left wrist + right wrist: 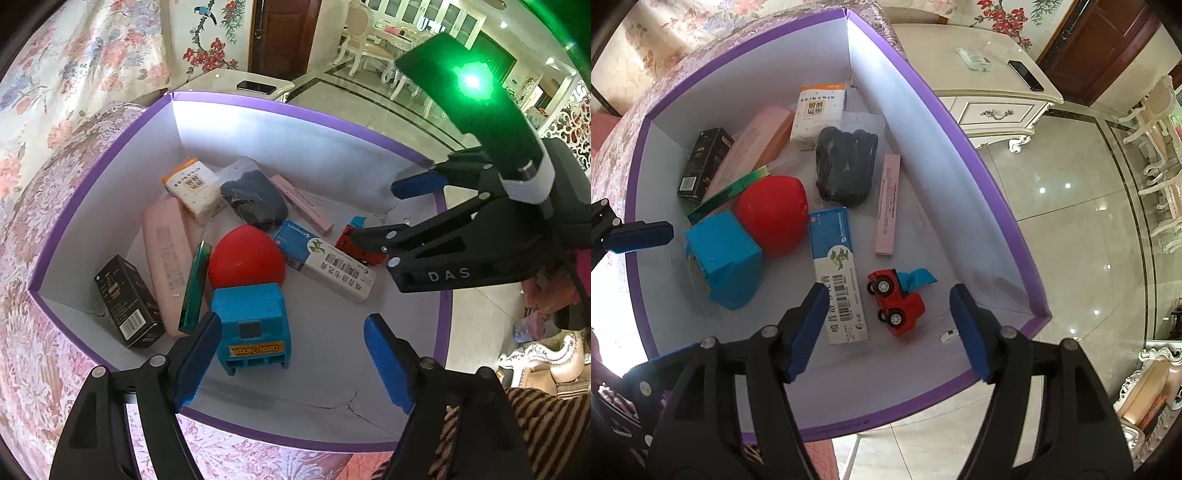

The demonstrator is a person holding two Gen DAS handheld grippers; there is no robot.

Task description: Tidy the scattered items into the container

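A purple-rimmed white box [122,147] [997,184] holds the items: a blue toy block [251,325] [724,258], a red dome [245,258] [774,218], a blue-white medicine carton [325,262] [838,273], a red toy truck [897,302] [354,247], a dark pouch [255,199] [846,166], a pink case [166,254] and a black carton [127,302]. My left gripper [291,362] is open and empty above the blue block. My right gripper [890,332] is open and empty above the truck and carton; it shows in the left wrist view [388,214].
The box sits on a floral bedspread [44,221]. A white bedside cabinet [990,103] with a phone [1027,75] stands behind it. Glossy tiled floor [1071,221] and white chairs lie to the right. A thin pink box [888,206] and an orange-white carton [818,110] lie inside the box.
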